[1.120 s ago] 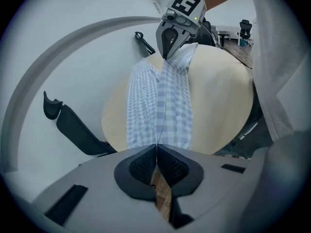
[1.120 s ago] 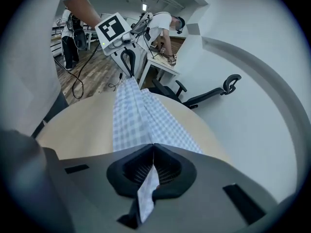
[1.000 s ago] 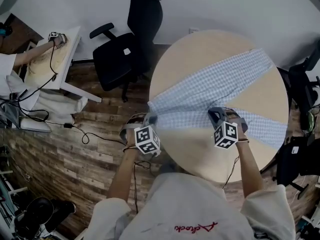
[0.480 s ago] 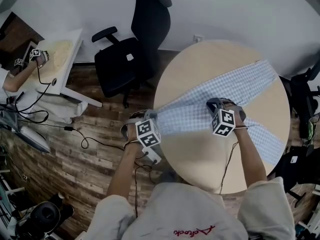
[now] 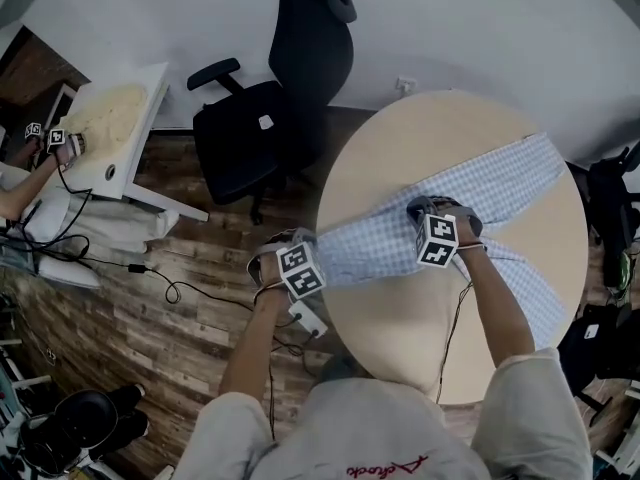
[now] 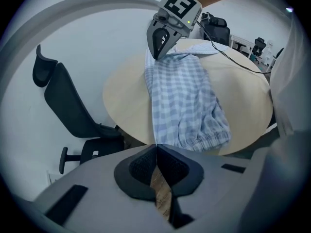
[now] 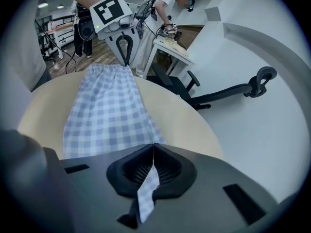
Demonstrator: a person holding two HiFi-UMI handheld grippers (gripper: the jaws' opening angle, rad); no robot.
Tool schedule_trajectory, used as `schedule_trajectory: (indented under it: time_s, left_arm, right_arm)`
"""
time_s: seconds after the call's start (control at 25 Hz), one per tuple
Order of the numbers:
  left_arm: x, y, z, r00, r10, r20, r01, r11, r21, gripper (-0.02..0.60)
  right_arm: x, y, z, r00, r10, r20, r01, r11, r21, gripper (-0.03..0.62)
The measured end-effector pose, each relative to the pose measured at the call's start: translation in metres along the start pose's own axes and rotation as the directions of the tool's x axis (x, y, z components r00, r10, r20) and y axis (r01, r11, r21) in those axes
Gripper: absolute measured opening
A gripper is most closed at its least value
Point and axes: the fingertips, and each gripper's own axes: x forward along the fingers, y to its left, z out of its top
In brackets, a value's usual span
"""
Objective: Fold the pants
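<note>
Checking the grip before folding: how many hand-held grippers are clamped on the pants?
2. The left hand-held gripper holds the pants at the left edge of the table; the right hand-held gripper holds them mid-table.

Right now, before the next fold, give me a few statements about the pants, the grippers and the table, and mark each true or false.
1. The right gripper is shut on the pants. True.
2. The left gripper hangs open above the table. False: it is shut on the pants' edge, at the table's rim.
3. The table is square. False: it is round.
4. A black office chair stands beyond the table. True.
</note>
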Motion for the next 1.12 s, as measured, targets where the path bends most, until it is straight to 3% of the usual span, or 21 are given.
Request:
schedule_trajectory:
  time_s: [0.2, 0.44, 0.52, 0.6, 0.96, 1.12]
  left_arm:
    - [0.011, 0.002, 0.000, 1.000, -0.017, 0.000, 0.017, 1.000, -0.015, 0.034]
    - [0.014, 0.011, -0.009, 1.000, 0.020, 0.001, -0.020, 0.999, -0.040, 0.037]
    - [0.010, 0.016, -0.013, 0.999, 0.046, 0.007, -0.046, 0.998, -0.044, 0.037]
    - [0.006, 0.020, -0.016, 0.997, 0.079, 0.009, -0.079, 0.996, -0.035, 0.038]
    - [-0.019, 0.036, -0.003, 0.977, 0.211, 0.039, -0.210, 0.977, -0.029, 0.038]
    - [-0.027, 0.042, 0.005, 0.972, 0.225, 0.060, -0.225, 0.974, -0.010, 0.038]
  right_arm:
    - [0.021, 0.001, -0.005, 0.999, 0.031, -0.016, -0.031, 1.000, 0.002, 0.032]
    - [0.042, 0.003, -0.012, 0.999, 0.035, -0.033, -0.032, 0.997, 0.072, 0.043]
    - [0.040, -0.002, -0.011, 1.000, 0.012, -0.020, -0.010, 0.994, 0.107, 0.112]
    - [0.035, -0.008, -0.009, 1.000, -0.017, -0.012, 0.018, 0.993, 0.116, 0.138]
    - [-0.002, -0.015, -0.005, 0.994, -0.108, 0.028, 0.105, 0.990, 0.094, 0.150]
    - [-0.013, -0.028, 0.006, 0.980, -0.196, 0.037, 0.192, 0.977, 0.091, 0.149]
